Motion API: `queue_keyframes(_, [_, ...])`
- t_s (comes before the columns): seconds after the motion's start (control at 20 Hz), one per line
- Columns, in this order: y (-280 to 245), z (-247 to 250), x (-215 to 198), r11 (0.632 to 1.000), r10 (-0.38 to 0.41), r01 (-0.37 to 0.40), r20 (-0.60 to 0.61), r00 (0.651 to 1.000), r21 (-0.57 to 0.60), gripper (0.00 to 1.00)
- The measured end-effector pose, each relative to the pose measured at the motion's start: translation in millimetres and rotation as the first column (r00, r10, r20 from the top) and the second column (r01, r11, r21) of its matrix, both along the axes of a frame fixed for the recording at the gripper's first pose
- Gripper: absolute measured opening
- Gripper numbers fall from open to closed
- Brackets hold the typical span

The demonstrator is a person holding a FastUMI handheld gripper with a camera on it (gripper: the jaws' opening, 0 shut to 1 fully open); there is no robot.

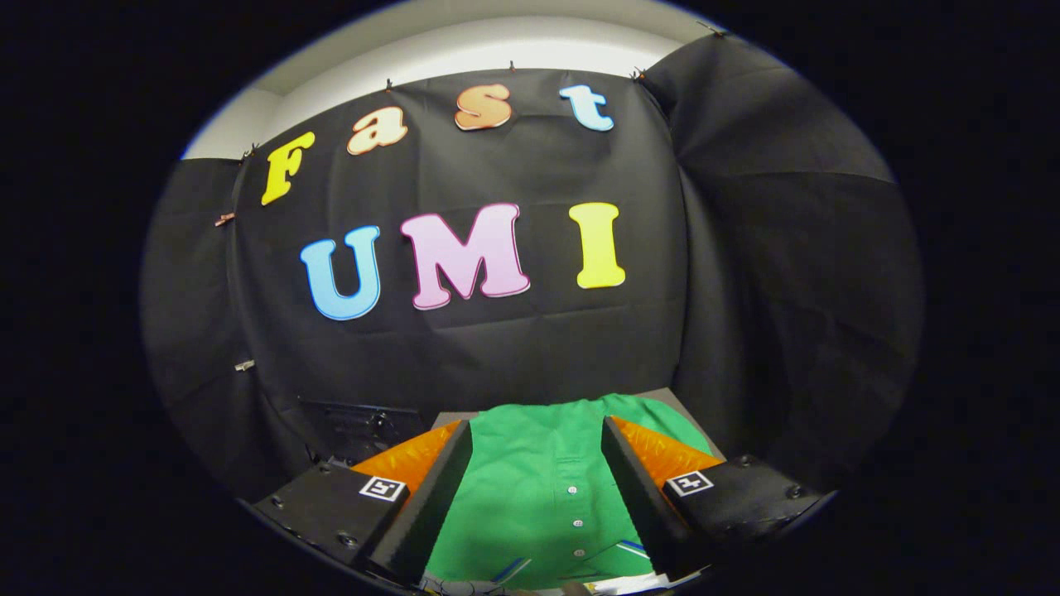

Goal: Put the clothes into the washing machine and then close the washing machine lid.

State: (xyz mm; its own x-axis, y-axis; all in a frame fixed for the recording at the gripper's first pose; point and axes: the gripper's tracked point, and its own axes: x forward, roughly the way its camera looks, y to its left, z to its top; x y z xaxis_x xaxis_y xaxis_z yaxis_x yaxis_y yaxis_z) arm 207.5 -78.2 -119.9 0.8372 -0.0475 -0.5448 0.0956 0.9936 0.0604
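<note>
A green garment point(542, 488), a shirt with a row of small white buttons running down its front placket, is lying spread flat on a grey table point(675, 403). Its collar end, edged with a blue and white stripe, is sitting nearest the camera, and the cloth is stretching away from there toward the black cloth wall of the booth. A thin strip of the table is showing past the far edge of the shirt, and more of it is peeking out at the shirt's far right corner.

The tongs point(537, 430) are hanging over the shirt with their two black fingers point(443, 480) spread wide apart, gripping nothing. The green cloth is filling the whole gap between them, and the button row is lying in that gap, closer to the right finger. Whether the fingertips are touching the cloth cannot be told. Orange panels are showing on the outer side of each finger.

Left of the shirt, against the foot of the wall, a dark boxy object point(356, 426) is sitting; its kind is too dim to make out.
</note>
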Motion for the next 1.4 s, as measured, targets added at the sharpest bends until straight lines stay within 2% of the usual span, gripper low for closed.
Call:
queue_keyframes(0.3, [-15.0,-63.0,14.9,0.999,-0.020,0.014,-0.173,0.985,-0.041,0.99])
queue_keyframes(0.8, [-31.5,-121.8,16.7,0.996,-0.042,0.015,-0.333,0.942,-0.082,0.99])
queue_keyframes(1.0, [-40.8,-135.3,14.8,0.995,-0.069,0.038,-0.371,0.926,-0.088,0.99])
queue_keyframes(1.2, [-41.3,-141.9,16.9,0.992,-0.054,0.003,-0.395,0.917,-0.127,0.99])
queue_keyframes(1.4, [-44.1,-141.8,14.1,0.993,-0.069,0.020,-0.423,0.904,-0.119,0.99])
